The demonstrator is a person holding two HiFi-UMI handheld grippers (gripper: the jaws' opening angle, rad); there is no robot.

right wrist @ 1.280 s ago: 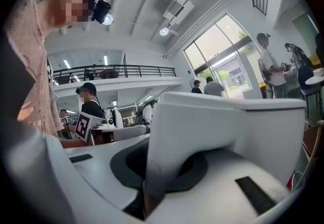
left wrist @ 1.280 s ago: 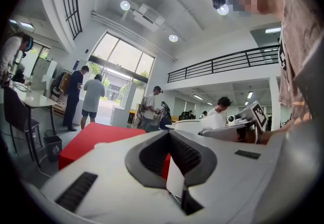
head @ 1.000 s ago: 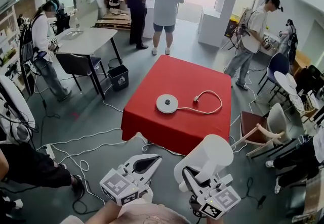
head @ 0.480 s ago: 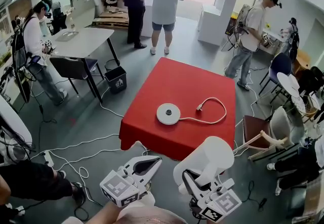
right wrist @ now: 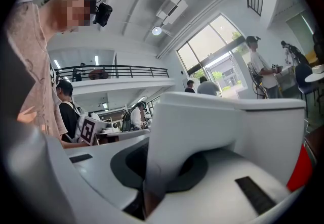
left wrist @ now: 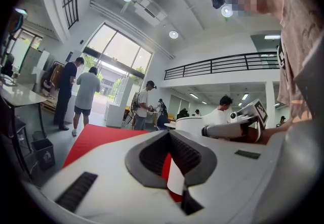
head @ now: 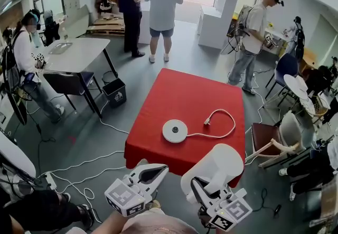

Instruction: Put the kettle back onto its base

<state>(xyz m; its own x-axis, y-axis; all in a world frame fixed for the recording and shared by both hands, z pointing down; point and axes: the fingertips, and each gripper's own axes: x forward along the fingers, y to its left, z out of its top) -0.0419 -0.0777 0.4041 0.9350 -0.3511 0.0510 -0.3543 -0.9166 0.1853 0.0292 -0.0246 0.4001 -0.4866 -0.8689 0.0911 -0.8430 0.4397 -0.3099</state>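
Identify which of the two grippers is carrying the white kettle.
The right gripper: its jaws are clamped on the handle of the white kettle. The left gripper beside it grips nothing.

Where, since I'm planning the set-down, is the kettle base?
Head view: the kettle base sits on the red table near its front edge, cord curling off to its right.

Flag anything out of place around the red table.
The kettle is off its base: the right gripper holds it by the handle, in the air by the red table's near edge. The base sits alone, its cord looped loose with the plug lying unconnected. Nothing looks spilled or damaged.
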